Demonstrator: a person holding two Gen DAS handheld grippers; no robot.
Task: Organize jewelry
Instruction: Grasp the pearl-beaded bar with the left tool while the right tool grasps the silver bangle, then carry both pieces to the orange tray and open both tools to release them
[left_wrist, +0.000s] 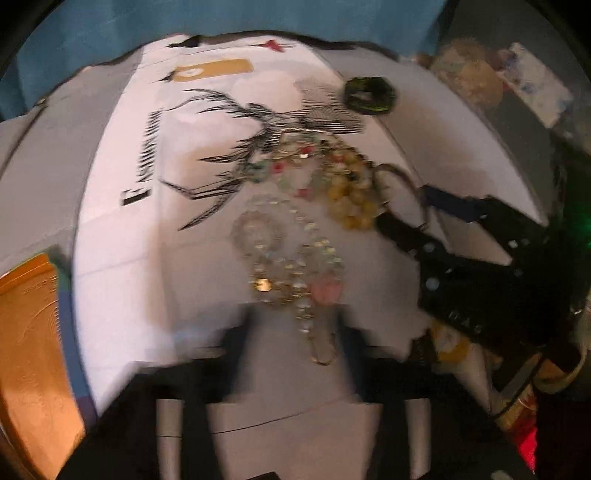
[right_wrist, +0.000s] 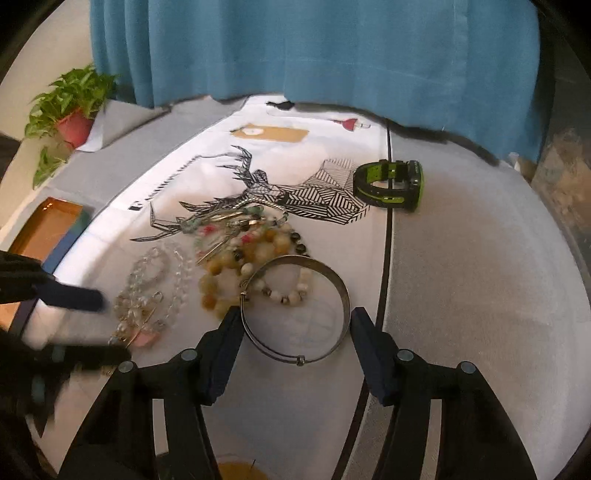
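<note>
A pile of jewelry lies on a white cloth with a black deer print (right_wrist: 295, 192). It holds a clear crystal bead necklace (right_wrist: 155, 291) with a pink pendant (right_wrist: 146, 338), yellow stone beads (right_wrist: 236, 266), a silver bangle (right_wrist: 295, 306) and metal pieces. My right gripper (right_wrist: 295, 325) is open, its fingers on either side of the bangle. My left gripper (left_wrist: 291, 332) is open around the crystal necklace's lower end (left_wrist: 321, 332); the left wrist view is blurred. It also shows in the right wrist view (right_wrist: 96, 325) by the pink pendant.
A green and black watch (right_wrist: 389, 181) lies at the back right of the cloth. An orange tray (right_wrist: 44, 229) sits at the left. A potted plant (right_wrist: 70, 110) stands at the far left. A blue curtain (right_wrist: 314, 48) hangs behind.
</note>
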